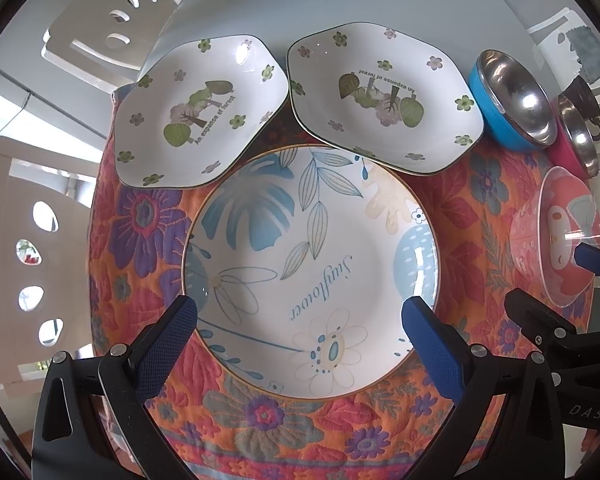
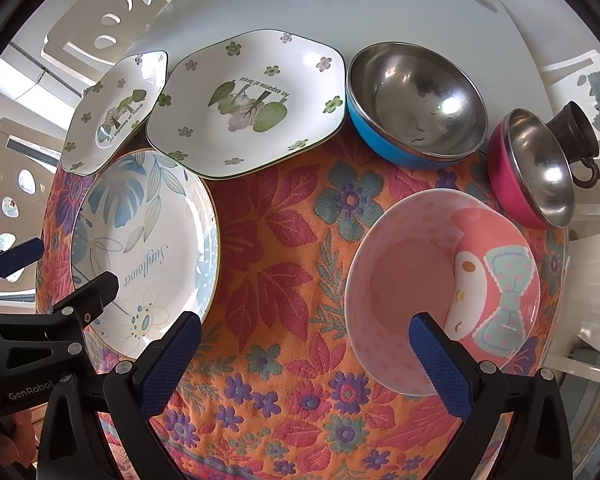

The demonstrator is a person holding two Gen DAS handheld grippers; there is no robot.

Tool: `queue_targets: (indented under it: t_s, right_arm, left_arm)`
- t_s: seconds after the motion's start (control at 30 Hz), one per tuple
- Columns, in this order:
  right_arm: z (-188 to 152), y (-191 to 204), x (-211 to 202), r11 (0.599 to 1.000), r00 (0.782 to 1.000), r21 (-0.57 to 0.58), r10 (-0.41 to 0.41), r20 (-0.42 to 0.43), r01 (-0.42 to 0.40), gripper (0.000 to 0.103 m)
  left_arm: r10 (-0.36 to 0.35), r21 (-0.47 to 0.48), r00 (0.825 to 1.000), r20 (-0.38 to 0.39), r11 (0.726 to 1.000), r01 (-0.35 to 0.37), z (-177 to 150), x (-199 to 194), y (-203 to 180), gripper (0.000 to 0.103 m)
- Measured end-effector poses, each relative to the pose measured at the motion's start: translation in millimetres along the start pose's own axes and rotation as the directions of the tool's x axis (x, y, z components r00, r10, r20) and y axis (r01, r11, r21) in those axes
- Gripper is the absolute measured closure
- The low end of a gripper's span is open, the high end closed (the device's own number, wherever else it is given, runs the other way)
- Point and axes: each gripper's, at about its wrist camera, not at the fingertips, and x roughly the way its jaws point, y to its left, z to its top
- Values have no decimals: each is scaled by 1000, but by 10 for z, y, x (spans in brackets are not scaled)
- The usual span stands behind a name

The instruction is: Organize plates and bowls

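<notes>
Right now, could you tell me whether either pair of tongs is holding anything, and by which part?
Nothing is held. The left tongs hang open over the round plate; the right tongs are open beside the pink bowl.

Two square dishes [image 1: 196,114] behind the round plate [image 1: 308,272] — bowls [image 2: 416,104] to its right

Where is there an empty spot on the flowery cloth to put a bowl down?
The widest bare cloth lies between the round plate and the pink bowl, running toward the near edge. The far side is crowded: two flowered plates, a blue bowl and a magenta bowl.
</notes>
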Motion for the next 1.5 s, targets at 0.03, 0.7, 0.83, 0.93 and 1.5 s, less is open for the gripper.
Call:
queue_targets:
  t_s: [0.03,0.7,0.83,0.93,1.5]
  right_arm:
    - [-7,5,-2,1000,1000,-1,0,0,0,0]
    - [-6,30,10,1000,1000,11,19,-3,-19,0]
    - [-5,28,10,1000,1000,12,20,-3,-20,0]
    - [-7,31,12,1000,1000,12,21,-2,-21,0]
    - [-13,19,25,999,1000,23,26,-15,-26,0]
  left_arm:
    - [0,-2,1000,1,1000,0,-4,-2,1,1]
    - [2,-16,1000,-8,1000,-2,-6,22,25,1]
    - [2,-17,1000,-9,1000,-2,-9,24,21,1]
    - [8,-17,1000,-11,1000,-8,-16,32,23,1]
    - [5,-15,999,-32,1000,-5,-44,71,26,1]
